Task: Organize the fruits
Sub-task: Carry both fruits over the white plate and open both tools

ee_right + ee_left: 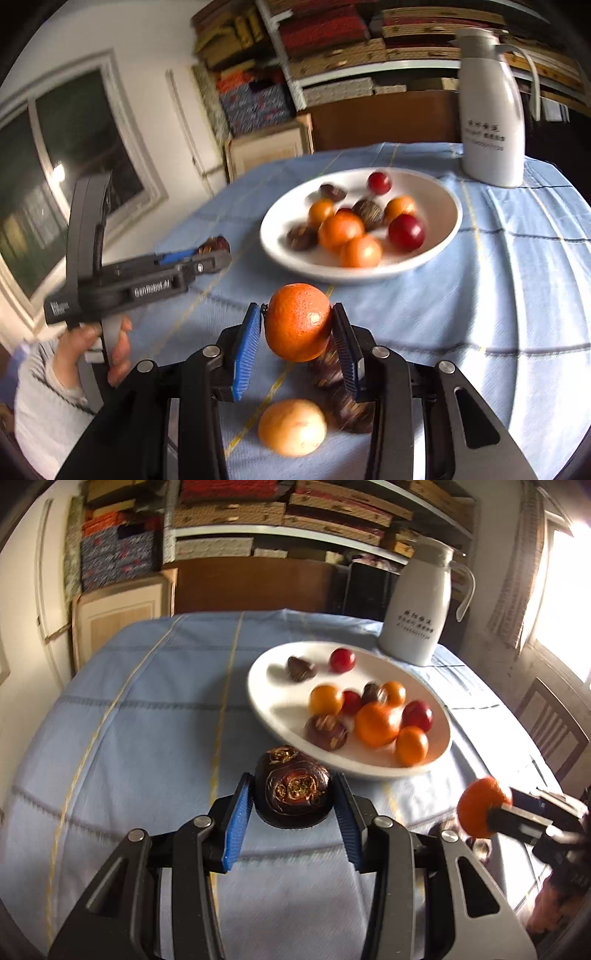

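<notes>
Blue ribbed pads on both tools, each pair closed on a fruit. Left gripper [293, 794], low centre of the left wrist view, clamps a dark brown fruit [293, 790] with gold-flecked markings; the pads press its two sides and it sits just in front of the near rim of the white plate [258, 679]. Whether it is clear of the blue checked tablecloth [129, 720] cannot be told from this angle. Right gripper [297, 325], low centre of the right wrist view, clasps an orange mandarin [298, 321] that hangs above the cloth, its shadow below it. The same mandarin shows at the right edge of the left view, pinched at the tip of the other tool. The plate lies right of centre in both views and already carries a mixed heap: several small orange fruits, red round ones, and brown ones like the fruit held on the left. Loose items remain on the cloth under the right tool: a paler orange fruit [291, 428] at bottom centre and dark brown fruits [351, 406] just right of it, partly hidden by the finger. A white jug [493, 110] stands behind the plate, upper right. A hand [110, 350] in a pale sleeve grips the left tool at the lower left. Judgement: step in hand is the carry, both fruits picked and bound for the plate. The next move calls for bringing each over the rim and lowering to a bare patch of plate, the left half being emptiest, before releasing, lest round fruit roll. Task part done; at least three pieces still to gather.
</notes>
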The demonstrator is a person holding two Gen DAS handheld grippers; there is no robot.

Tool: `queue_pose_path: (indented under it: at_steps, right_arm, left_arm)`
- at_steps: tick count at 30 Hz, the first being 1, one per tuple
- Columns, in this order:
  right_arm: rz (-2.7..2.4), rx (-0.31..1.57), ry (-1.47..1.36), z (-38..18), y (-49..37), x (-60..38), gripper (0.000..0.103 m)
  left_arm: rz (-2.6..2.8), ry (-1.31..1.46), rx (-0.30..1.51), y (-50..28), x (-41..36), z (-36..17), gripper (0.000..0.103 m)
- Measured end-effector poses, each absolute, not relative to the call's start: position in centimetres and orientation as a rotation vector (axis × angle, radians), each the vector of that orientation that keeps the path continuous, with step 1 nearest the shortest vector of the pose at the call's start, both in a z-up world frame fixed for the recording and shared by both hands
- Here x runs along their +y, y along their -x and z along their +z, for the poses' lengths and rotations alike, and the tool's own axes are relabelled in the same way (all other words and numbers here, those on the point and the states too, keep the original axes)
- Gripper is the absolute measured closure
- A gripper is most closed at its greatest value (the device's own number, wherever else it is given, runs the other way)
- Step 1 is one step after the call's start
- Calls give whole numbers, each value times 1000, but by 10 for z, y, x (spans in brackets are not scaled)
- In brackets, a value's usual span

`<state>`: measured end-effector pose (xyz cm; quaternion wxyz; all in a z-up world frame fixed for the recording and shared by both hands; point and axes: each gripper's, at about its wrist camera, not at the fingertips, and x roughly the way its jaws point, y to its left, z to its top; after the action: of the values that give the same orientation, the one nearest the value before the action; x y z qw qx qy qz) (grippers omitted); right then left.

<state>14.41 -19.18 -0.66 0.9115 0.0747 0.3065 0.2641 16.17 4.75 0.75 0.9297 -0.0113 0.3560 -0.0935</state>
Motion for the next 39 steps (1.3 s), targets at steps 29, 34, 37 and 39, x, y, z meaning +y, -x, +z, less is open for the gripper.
queue_pose_path:
  at_steps: [29, 34, 37, 39]
  right_arm:
    - [382, 585, -350, 14, -263, -243, 37]
    - [386, 597, -394, -12, -214, -256, 36]
    - [383, 619, -388, -22, -185, -256, 31]
    - [384, 597, -377, -24, -161, -254, 20]
  left_arm:
    - [-122, 20, 714, -244, 44, 7, 6]
    - [-74, 45, 742, -208, 63, -6, 5]
    - [-54, 73, 746, -181, 72, -11, 5]
    - [-46, 90, 738, -160, 78, -12, 5]
